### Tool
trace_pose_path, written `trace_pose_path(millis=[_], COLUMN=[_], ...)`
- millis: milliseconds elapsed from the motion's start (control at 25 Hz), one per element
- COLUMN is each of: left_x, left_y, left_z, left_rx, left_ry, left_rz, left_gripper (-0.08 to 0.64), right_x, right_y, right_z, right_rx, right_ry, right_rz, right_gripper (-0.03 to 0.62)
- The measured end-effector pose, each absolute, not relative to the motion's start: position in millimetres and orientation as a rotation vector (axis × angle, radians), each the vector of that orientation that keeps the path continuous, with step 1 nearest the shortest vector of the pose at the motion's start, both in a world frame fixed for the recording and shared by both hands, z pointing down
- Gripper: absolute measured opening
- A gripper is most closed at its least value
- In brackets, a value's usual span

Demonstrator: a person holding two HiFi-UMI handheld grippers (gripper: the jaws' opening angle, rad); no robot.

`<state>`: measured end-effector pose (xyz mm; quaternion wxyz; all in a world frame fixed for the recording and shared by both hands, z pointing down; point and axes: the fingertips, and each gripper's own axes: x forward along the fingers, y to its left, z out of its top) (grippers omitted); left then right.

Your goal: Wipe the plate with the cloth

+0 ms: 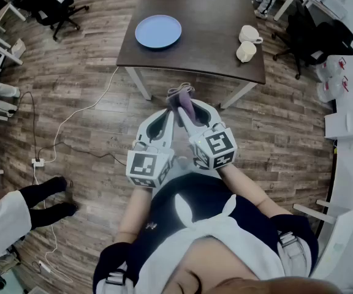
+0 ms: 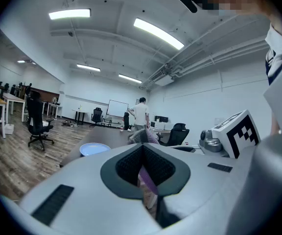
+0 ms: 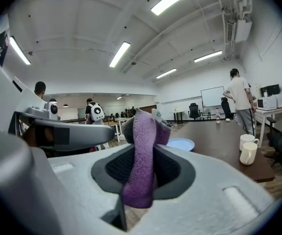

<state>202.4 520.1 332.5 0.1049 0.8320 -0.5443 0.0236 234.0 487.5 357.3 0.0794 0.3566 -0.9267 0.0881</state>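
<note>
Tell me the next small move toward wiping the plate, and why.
Probably carry the right gripper forward over the dark brown table toward the round light-blue plate: its jaws already clamp the purple fleecy cloth, yet the cloth hangs short of the table, near the person's body.

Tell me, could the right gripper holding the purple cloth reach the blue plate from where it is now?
Probably not yet. The right gripper, shut on the cloth, hangs over the floor short of the table, and the plate lies further in. Nothing blocks the way.
</note>
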Motion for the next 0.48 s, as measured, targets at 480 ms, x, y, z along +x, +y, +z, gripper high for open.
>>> trace_pose_path(millis=[480], left_x=[195], left_y=[495], left_z=[341], left_rx=[2.438], left_ry=[-1.598], left_rz=[0.080], left_gripper=[0.003], right_x=[234], right_y=[462], right_z=[367], right_rx=[1.089], right_ry=[-2.757], right_rz=[0.310], right_gripper=[0.098])
